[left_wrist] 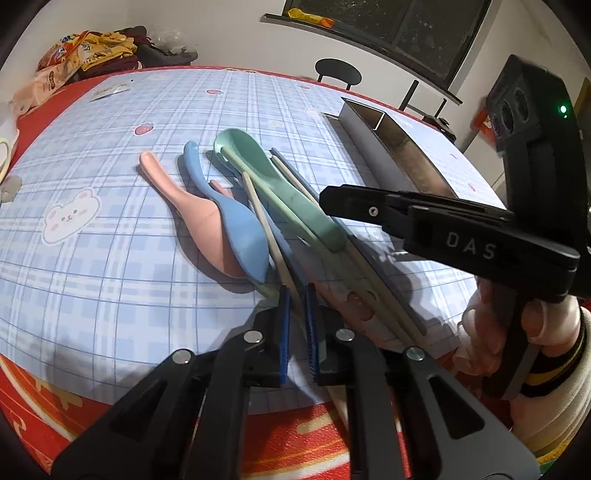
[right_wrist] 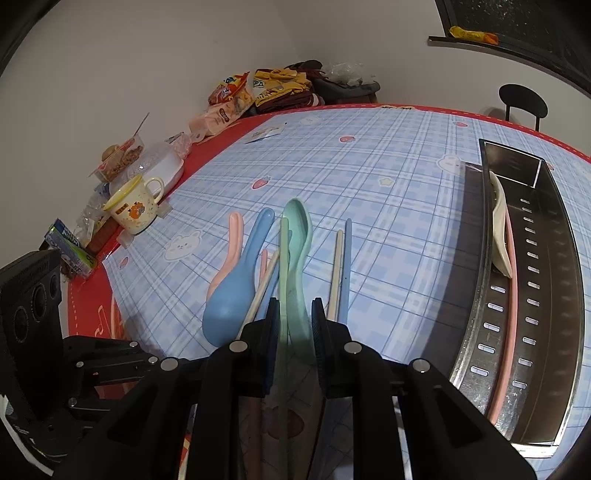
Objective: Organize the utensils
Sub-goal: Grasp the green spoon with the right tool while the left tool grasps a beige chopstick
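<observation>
Checked tablecloth [right_wrist: 388,221] – spoons and chopsticks [right_wrist: 339,273] piled beside steel tray [right_wrist: 554,295]

The tray [right_wrist: 554,295] is shiny slotted metal. The spoons [right_wrist: 229,310] and chopsticks [right_wrist: 336,273] look like smooth matt plastic. The table [right_wrist: 369,166] wears a smooth printed plaid cover.

white wall [right_wrist: 147,55], dark window [left_wrist: 406,26], black chair [right_wrist: 522,101], blue plaid tablecloth [right_wrist: 388,155]
</observation>
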`<state>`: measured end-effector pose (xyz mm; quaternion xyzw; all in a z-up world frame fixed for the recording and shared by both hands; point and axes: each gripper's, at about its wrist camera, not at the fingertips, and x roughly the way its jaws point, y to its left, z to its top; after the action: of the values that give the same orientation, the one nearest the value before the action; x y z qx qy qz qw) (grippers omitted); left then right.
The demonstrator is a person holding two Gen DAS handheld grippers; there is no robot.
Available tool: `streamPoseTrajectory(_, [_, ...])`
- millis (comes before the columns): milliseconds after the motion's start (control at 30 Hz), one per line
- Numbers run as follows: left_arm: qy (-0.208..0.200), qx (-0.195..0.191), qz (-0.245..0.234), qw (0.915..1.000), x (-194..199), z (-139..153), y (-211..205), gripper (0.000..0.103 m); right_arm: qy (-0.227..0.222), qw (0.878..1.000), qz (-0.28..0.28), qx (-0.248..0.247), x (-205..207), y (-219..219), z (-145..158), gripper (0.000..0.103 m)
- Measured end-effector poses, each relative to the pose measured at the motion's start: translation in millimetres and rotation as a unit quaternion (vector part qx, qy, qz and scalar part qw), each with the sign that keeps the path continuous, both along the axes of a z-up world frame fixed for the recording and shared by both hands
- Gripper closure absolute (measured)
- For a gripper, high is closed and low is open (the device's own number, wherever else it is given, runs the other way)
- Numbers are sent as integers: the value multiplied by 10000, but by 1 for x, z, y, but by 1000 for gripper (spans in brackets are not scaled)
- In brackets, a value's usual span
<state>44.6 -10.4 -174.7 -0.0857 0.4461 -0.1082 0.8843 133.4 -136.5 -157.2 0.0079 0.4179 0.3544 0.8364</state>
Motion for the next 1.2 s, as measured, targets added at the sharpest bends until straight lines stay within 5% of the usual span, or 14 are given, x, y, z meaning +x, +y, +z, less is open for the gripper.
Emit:
streamPoseTrajectory(567, [34,992,-249,9947,17,-3,-5,85,104,9999,37,-116,4,5,-6,85])
streamPoseTrajectory(1200, [-94,279,62,9995,13,-6,22,91,373,9979,109,-513,34,38,-17,89])
